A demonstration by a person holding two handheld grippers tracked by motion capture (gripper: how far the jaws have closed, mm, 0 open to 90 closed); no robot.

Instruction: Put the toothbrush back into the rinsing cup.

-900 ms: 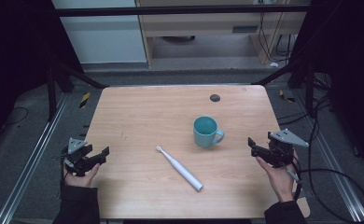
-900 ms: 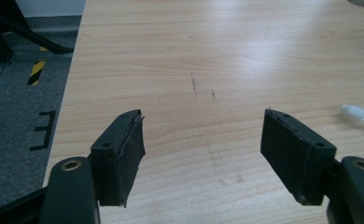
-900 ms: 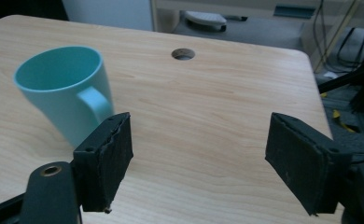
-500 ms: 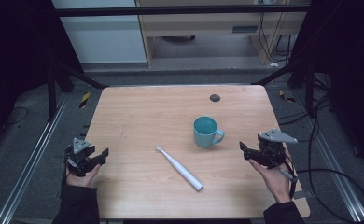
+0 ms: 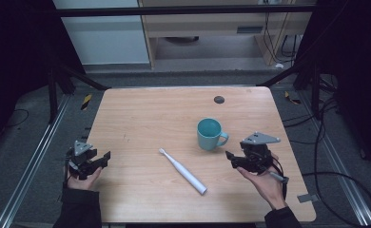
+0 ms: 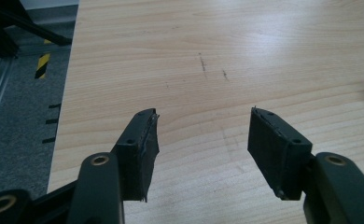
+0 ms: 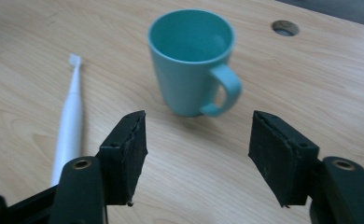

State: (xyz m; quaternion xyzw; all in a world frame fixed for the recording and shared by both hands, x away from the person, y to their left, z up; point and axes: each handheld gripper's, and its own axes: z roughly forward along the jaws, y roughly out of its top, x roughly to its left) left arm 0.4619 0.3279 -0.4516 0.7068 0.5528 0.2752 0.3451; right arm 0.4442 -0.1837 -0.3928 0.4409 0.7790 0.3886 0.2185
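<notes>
A teal mug stands upright on the wooden table, its handle turned toward the right gripper. A white toothbrush lies flat to the mug's front left, bristle end pointing away. My right gripper hovers just right of the mug, open and holding nothing. In the right gripper view the mug sits a short way beyond the gripper, and the toothbrush lies to the left. At the table's left edge my left gripper is open over bare wood.
A dark round hole is set in the table behind the mug. Black frame bars slope down at both far corners. Cables trail on the floor to the right, and a metal rail runs along the left.
My right gripper has moved left across the table toward the mug. The left gripper, the mug and the toothbrush have stayed where they were.
</notes>
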